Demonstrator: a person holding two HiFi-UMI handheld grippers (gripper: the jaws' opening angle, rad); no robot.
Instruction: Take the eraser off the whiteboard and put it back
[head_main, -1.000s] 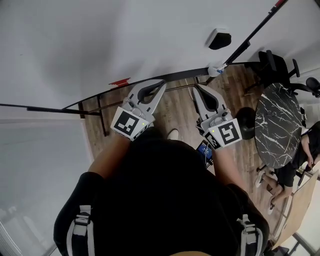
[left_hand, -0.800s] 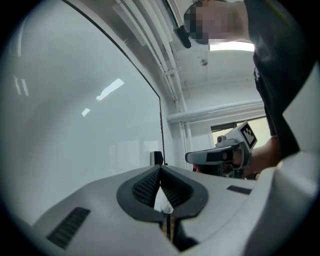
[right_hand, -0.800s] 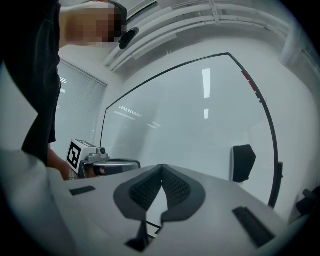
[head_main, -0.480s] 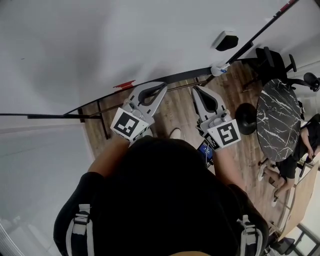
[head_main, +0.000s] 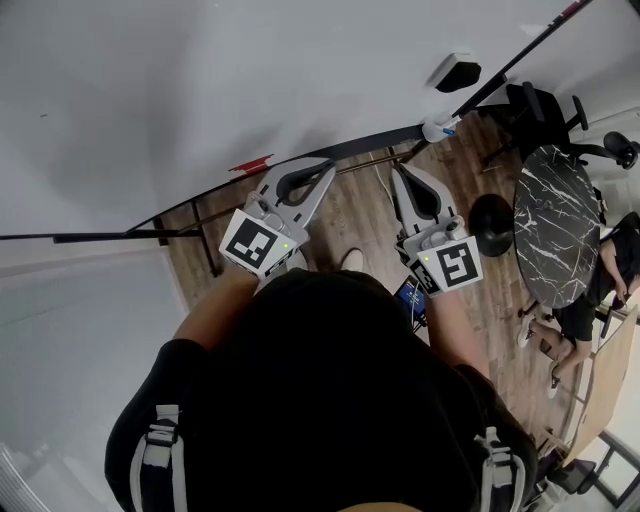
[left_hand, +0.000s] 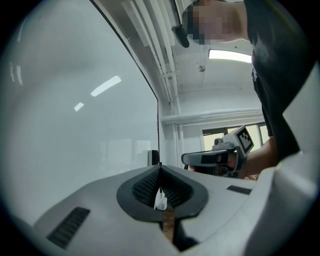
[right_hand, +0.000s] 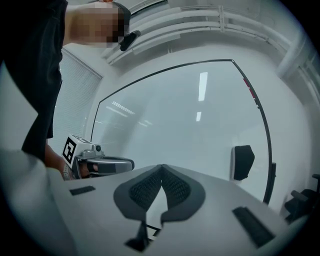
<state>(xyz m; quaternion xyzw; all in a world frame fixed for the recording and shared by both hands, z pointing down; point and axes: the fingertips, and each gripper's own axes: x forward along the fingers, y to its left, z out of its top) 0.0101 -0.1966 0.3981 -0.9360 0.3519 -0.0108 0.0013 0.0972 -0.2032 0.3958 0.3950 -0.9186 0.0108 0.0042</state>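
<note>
The black eraser (head_main: 458, 73) sticks to the whiteboard (head_main: 200, 80) near its right edge, above the tray's end. In the right gripper view the eraser (right_hand: 243, 162) is right of and beyond my jaws; in the left gripper view it (left_hand: 153, 157) is small, just over the jaw tips. My left gripper (head_main: 328, 165) and right gripper (head_main: 396, 172) point level at the board side by side, both short of the eraser. Each is shut with nothing between its pads. The right gripper (left_hand: 215, 157) shows in the left gripper view, and the left gripper (right_hand: 105, 165) in the right gripper view.
A black tray rail (head_main: 330, 155) runs along the board's lower edge, with a red marker (head_main: 250, 163) on it and a white-blue object (head_main: 437, 130) at its right end. A round marble table (head_main: 555, 235), a black office chair (head_main: 545, 115) and a seated person (head_main: 600, 300) are at the right.
Both grippers have shifted slightly along the board and stay shut. The eraser now sits a little further right and higher in the head view.
</note>
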